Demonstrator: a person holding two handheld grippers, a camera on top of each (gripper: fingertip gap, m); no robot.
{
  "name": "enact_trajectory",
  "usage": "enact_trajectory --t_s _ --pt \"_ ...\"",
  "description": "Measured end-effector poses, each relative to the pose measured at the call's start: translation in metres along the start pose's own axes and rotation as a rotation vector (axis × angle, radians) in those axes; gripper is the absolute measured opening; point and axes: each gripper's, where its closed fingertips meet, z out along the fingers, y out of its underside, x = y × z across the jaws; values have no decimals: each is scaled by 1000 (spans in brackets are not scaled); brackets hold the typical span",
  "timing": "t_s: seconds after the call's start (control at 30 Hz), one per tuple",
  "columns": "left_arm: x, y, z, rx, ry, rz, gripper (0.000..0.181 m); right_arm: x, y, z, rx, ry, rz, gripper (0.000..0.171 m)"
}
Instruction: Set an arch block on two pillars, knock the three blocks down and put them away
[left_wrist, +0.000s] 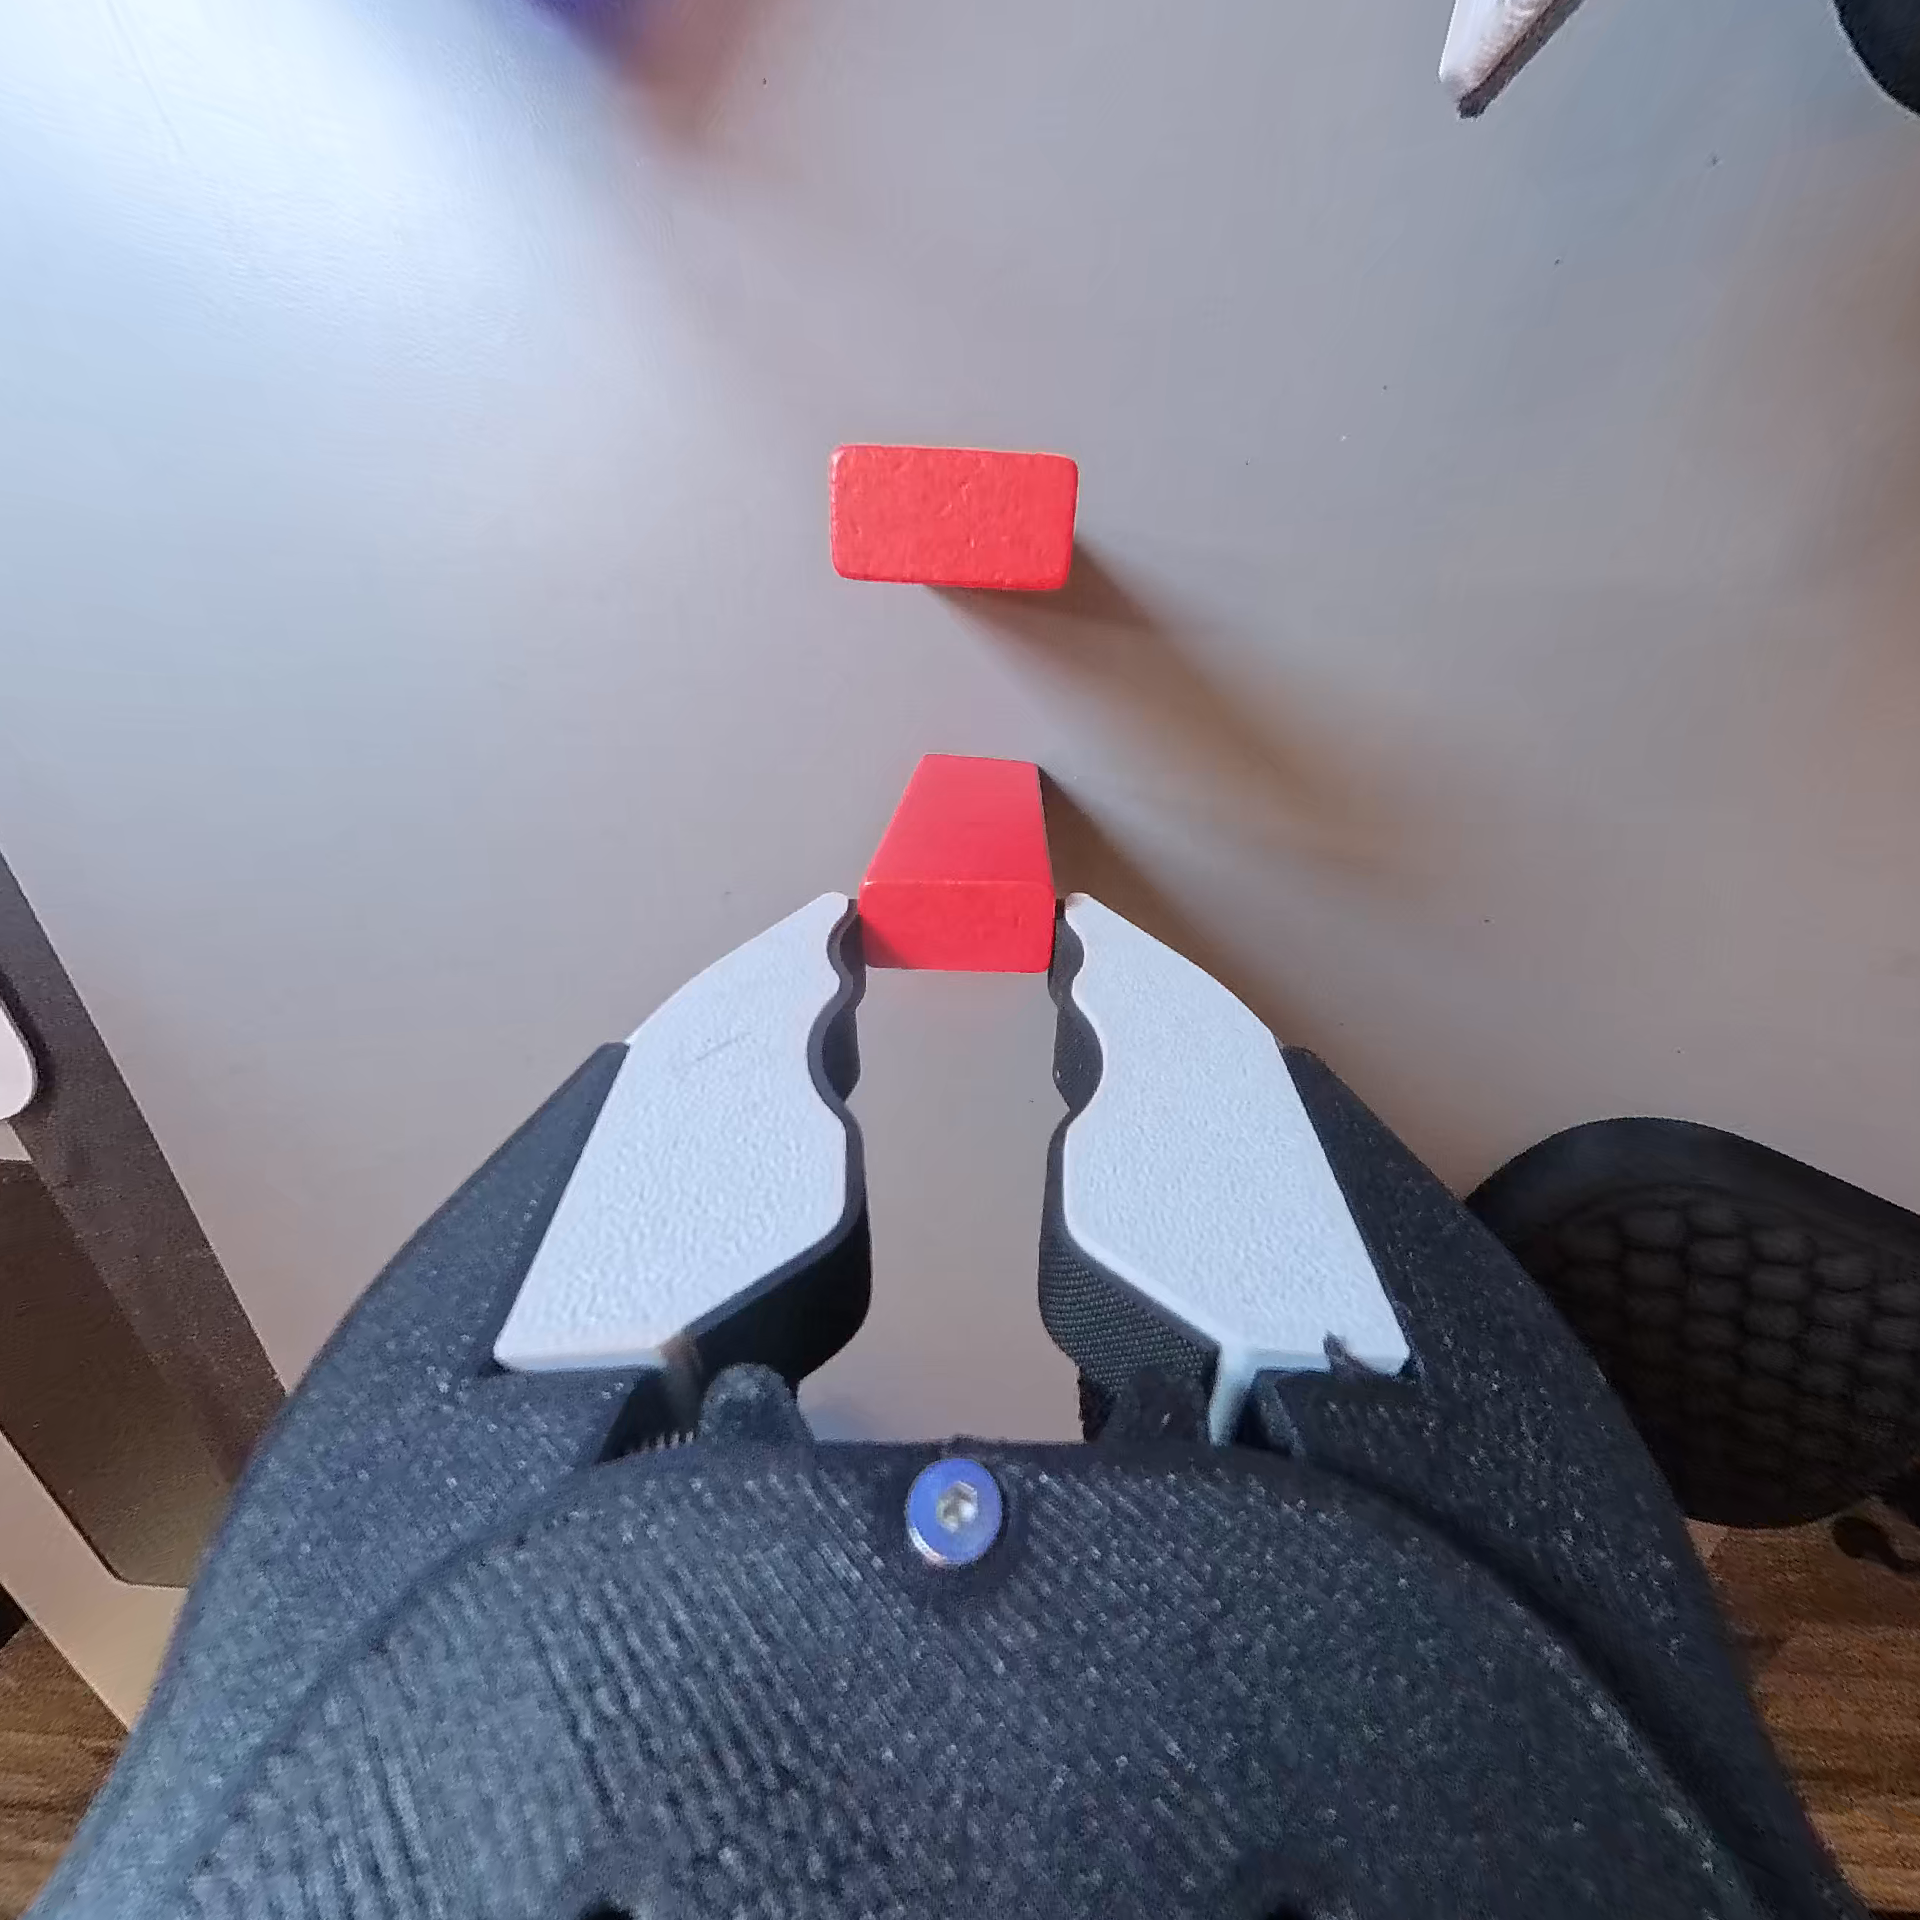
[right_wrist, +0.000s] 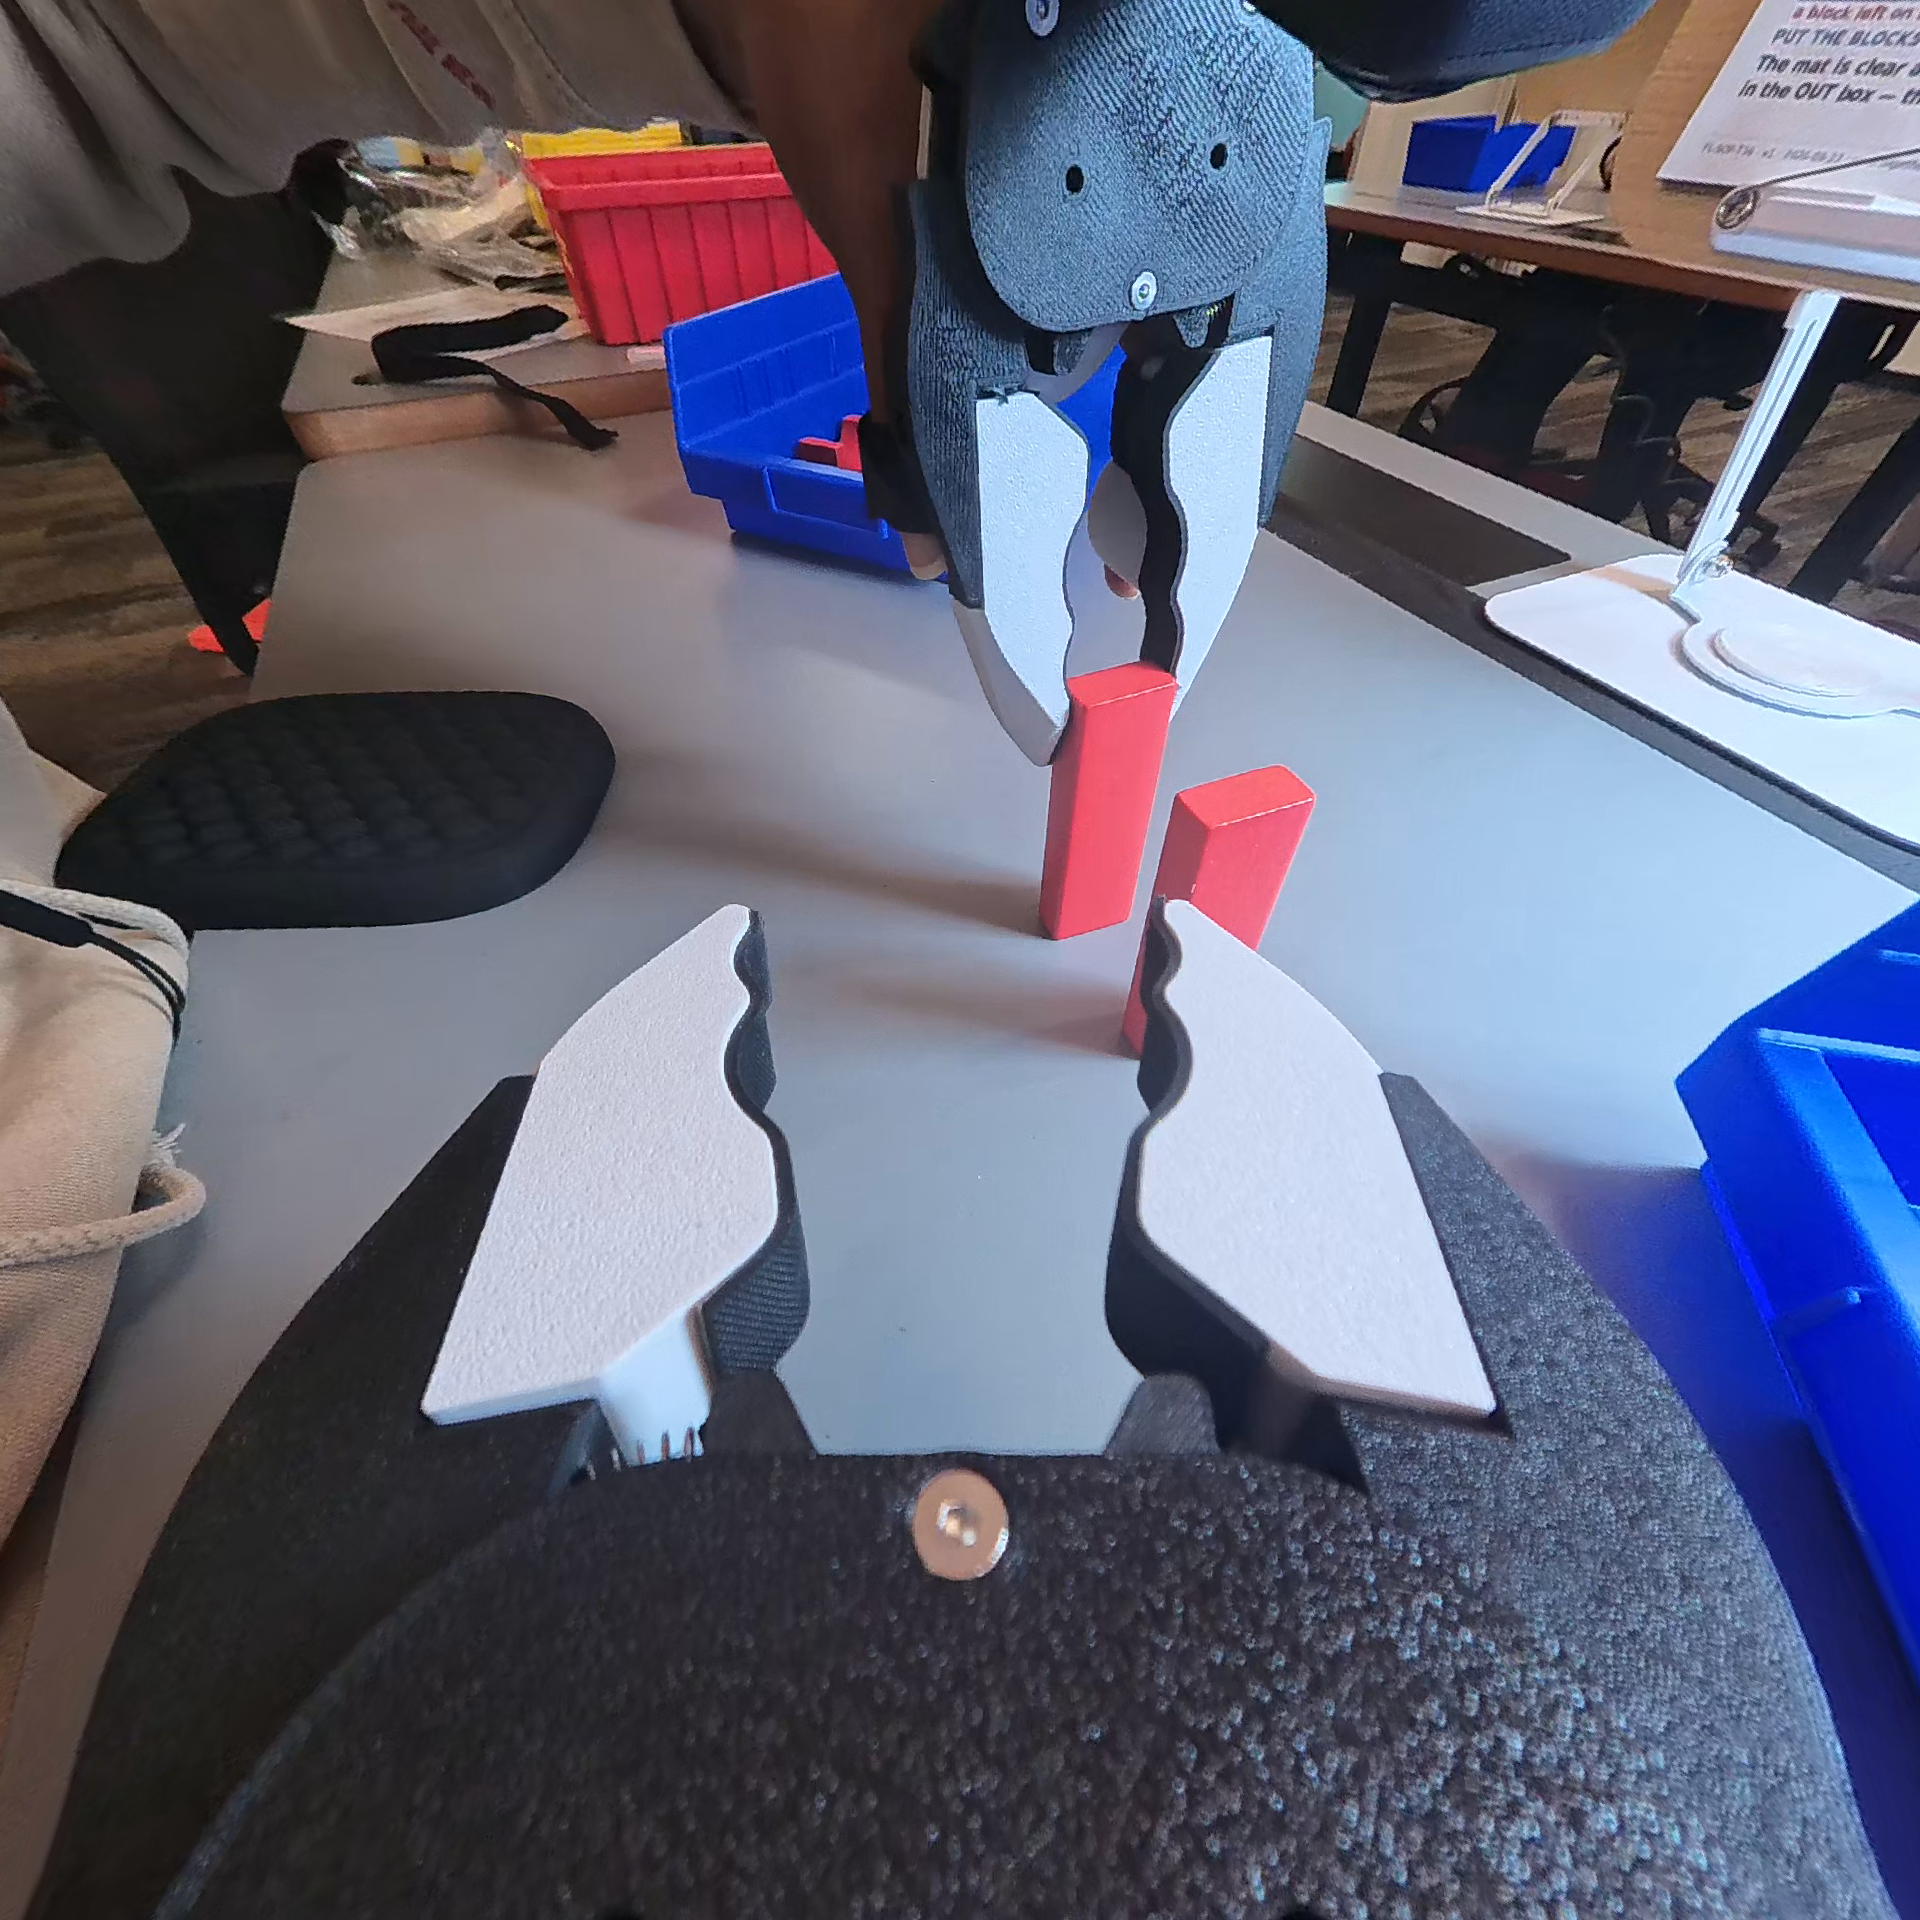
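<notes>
Left wrist view: left gripper (left_wrist: 958, 912) pinches the top of an upright red pillar (left_wrist: 954, 902) between its fingertips, narrowly spread; second red pillar (left_wrist: 953, 516) stands just beyond the tips on the grey table (left_wrist: 416, 623). Right wrist view: right gripper (right_wrist: 956, 925) gapes wide, holding nothing, the nearer pillar (right_wrist: 1231, 852) just past its right fingertip (right_wrist: 1195, 945), the gripped pillar (right_wrist: 1103, 810) farther ahead, a blue bin (right_wrist: 769, 436) beyond.

1. The left gripper (left_wrist: 956, 925) points straight down, its grey fingers (right_wrist: 1023, 582) closed on the top end of an upright red pillar (right_wrist: 1101, 800).
2. The right gripper (right_wrist: 956, 935) lies low and level, fingers spread wide, holding nothing.
</notes>
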Motion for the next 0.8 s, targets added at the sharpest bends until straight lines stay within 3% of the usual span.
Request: enact_trajectory --t_s 0.8 --pt "-2 -4 1 28 9 19 34 -1 1 1 -7 -7 -1 70"
